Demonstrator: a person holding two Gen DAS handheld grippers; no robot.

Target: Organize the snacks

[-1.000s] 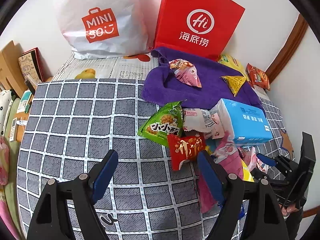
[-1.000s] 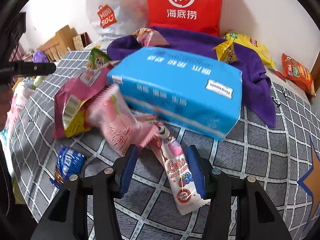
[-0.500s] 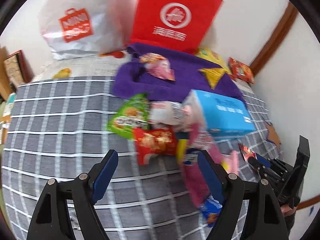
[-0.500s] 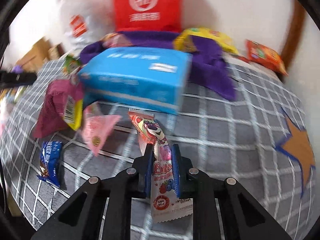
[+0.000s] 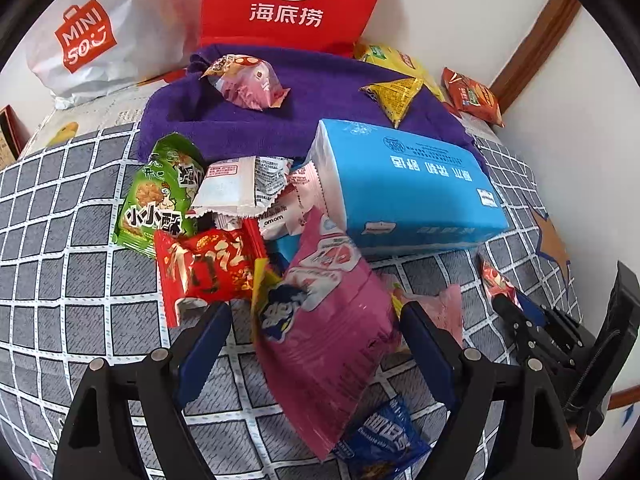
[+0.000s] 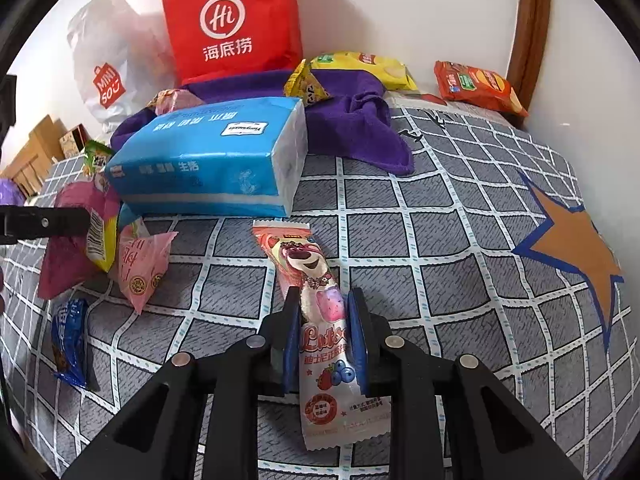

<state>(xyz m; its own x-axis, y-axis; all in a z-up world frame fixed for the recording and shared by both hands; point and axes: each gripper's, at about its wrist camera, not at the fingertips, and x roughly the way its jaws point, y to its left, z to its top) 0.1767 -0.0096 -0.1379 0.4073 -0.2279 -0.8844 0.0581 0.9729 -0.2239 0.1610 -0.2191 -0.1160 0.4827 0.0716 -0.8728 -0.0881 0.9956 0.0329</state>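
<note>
My right gripper (image 6: 323,312) is shut on a long pink bear-print snack stick (image 6: 316,304) and holds it over the grey checked bedcover (image 6: 440,240); it also shows in the left wrist view (image 5: 516,308). My left gripper (image 5: 316,328) is open, its jaws either side of a big pink snack bag (image 5: 324,344). A heap of snacks lies ahead: a red packet (image 5: 208,268), a green packet (image 5: 156,204), a white packet (image 5: 240,188) and a blue tissue pack (image 5: 404,188). A blue wafer packet (image 5: 380,440) lies under the pink bag.
A purple towel (image 5: 320,92) at the back holds a pink sweet bag (image 5: 248,84) and a yellow triangle packet (image 5: 396,96). A red paper bag (image 5: 288,0) and a white Miniso bag (image 5: 92,40) lean on the wall. An orange packet (image 6: 476,84) lies far right.
My right gripper shut on the bear-print stick and lifted it away from the heap. My left gripper moved forward and right, up to the big pink bag.
</note>
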